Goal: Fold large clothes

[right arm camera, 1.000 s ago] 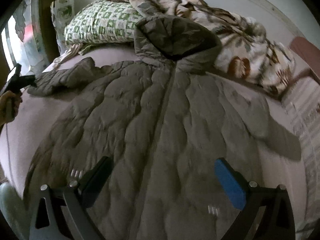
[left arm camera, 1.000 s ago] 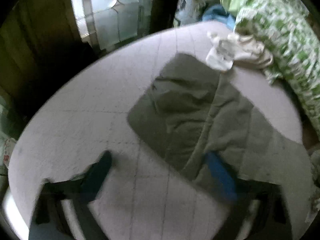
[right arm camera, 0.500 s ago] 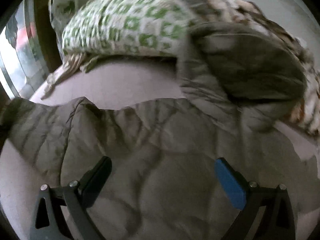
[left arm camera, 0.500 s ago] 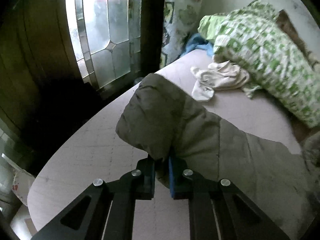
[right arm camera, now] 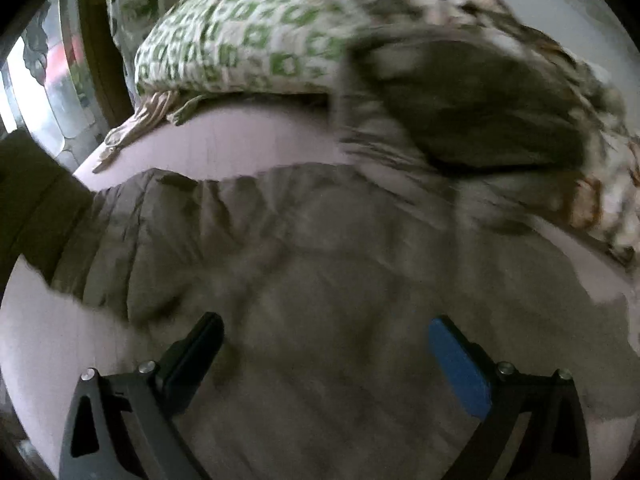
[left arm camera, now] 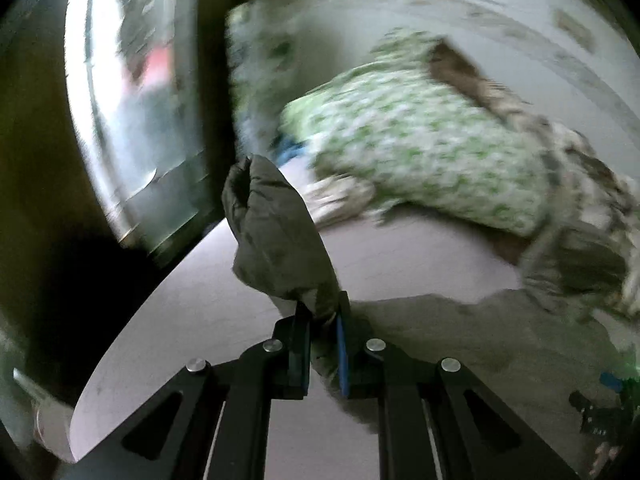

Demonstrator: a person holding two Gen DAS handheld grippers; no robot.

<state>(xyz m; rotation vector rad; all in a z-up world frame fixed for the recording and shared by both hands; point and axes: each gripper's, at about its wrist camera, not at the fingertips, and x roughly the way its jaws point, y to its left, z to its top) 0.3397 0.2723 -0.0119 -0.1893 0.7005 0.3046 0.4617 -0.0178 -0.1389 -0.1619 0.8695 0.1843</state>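
Note:
An olive quilted hooded jacket [right arm camera: 340, 264] lies spread on the pale bed [right arm camera: 240, 148], its hood [right arm camera: 472, 108] up against the bedding at the back. My left gripper [left arm camera: 323, 320] is shut on the jacket's sleeve [left arm camera: 276, 236], which stands lifted above the mattress with its cuff pointing up. The rest of the jacket [left arm camera: 460, 332] trails to the right in the left wrist view. My right gripper [right arm camera: 324, 344] hangs open over the jacket's chest, with nothing between its fingers. The lifted sleeve [right arm camera: 36, 208] shows dark at the left edge of the right wrist view.
A green-and-white patterned pillow [left arm camera: 420, 148] [right arm camera: 248, 40] and a brown-and-cream blanket [right arm camera: 600, 152] lie at the head of the bed. A light cloth [left arm camera: 340, 200] sits by the pillow. A glass door [left arm camera: 120, 100] stands beyond the bed's left edge [left arm camera: 132, 320].
My left gripper closed on the sleeve and lifted it off the bed, turning toward the pillow. My right gripper moved up the jacket toward the hood, still open.

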